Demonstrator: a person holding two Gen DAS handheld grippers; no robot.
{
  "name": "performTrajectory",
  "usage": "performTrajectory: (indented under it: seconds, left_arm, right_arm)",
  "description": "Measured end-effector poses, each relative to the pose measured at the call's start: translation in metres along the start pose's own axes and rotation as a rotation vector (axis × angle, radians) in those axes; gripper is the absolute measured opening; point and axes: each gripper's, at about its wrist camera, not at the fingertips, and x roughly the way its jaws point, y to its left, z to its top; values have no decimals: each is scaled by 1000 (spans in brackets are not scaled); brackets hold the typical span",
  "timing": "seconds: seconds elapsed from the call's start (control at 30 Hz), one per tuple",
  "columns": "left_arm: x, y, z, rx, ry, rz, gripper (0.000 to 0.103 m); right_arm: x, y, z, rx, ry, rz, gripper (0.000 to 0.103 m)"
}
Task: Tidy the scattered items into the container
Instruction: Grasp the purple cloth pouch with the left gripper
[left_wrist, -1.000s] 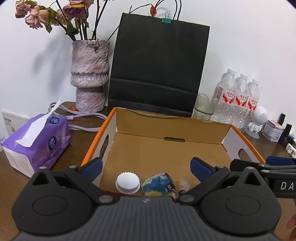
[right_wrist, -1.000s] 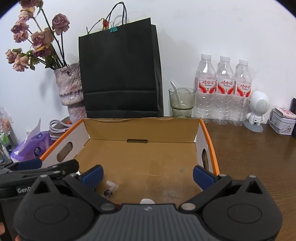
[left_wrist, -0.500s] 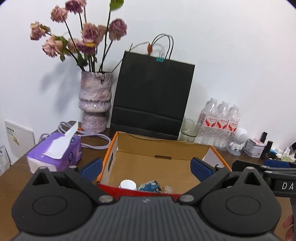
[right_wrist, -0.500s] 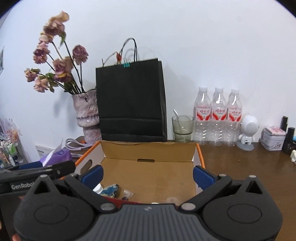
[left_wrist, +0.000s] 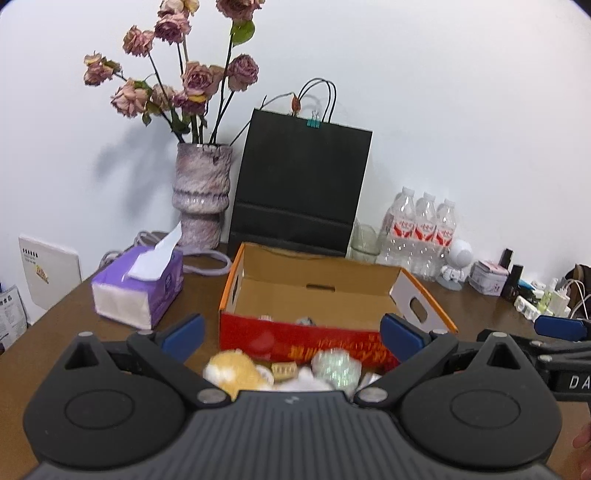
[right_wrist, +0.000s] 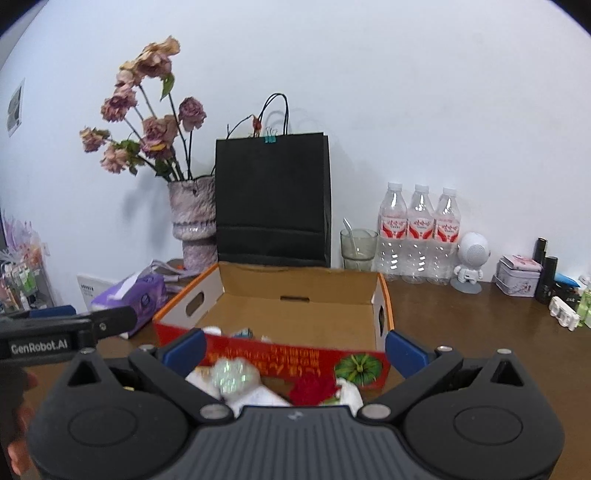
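Both tools just pulled back and up out of the box (left_wrist: 314, 295) and hang wide with nothing gripped, so I'd guess one drop is done and the next pick is coming. Right in front of the box, leftovers sit on the worktop (left_wrist: 66, 325): a yellow plush (left_wrist: 232, 373) and a sparkly ball (left_wrist: 334, 367) between the left tool (left_wrist: 291, 332) tips. The right tool (right_wrist: 295, 349) view adds something red (right_wrist: 312, 387) the left misses. A few bits already lie inside the box.
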Motion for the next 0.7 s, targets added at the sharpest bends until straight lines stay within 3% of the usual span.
performTrajectory:
  seconds: [0.37,0.7]
  left_arm:
    - [-17,9,-45,41,92,8,103]
    - [-7,-33,-100,145,234,-115,103]
  right_arm:
    - [-10,-14,-62,-19,112,-40,103]
    - [-5,-28,-127,-24,205,-58,103]
